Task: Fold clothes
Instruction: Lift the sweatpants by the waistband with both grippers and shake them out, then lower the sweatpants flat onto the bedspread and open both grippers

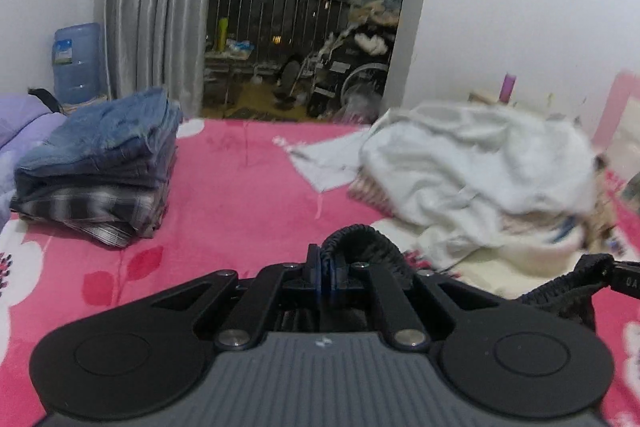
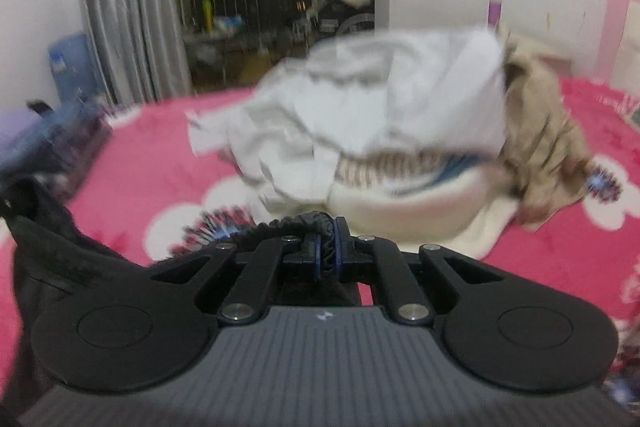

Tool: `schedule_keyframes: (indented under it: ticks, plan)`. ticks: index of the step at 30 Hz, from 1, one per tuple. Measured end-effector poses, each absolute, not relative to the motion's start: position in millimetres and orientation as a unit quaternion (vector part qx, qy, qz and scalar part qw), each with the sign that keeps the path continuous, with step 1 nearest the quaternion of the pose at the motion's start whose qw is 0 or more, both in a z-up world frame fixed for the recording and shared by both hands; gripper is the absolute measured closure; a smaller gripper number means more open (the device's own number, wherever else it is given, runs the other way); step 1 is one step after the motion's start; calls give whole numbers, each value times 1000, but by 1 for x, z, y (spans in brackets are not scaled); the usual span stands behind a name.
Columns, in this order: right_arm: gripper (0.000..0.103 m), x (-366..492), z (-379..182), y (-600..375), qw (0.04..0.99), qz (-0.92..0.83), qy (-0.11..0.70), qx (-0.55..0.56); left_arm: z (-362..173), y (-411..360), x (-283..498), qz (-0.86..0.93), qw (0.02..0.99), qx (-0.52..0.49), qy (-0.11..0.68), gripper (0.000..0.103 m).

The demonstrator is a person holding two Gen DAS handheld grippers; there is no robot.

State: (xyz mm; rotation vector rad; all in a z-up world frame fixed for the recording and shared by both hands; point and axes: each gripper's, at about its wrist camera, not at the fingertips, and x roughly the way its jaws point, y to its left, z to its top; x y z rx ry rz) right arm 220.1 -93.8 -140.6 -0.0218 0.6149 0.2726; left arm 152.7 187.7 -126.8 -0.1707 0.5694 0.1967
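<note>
At lower centre of each view, the left gripper (image 1: 326,269) and right gripper (image 2: 327,247) are pinching a black garment's (image 2: 48,259) elastic edge (folded stack (image 1: 100,167) is showing sharply only at the left view's left side).

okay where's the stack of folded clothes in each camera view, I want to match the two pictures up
Left wrist view: the stack of folded clothes sits at mid-left on the pink bedspread.
Right wrist view: the stack is at the far left edge, blurred.
Shared landmark: the grey curtain behind it.
</note>
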Motion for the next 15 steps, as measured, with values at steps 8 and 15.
schedule_keyframes:
  ticks: [8,15]
  plan:
    - [98,276,-233,-91,921,114,371,9,-215,199,207,70,926,-70,365,90]
    - [87,300,-237,-119,892,159,411,98,-209,252,204,39,906,-220,359,35]
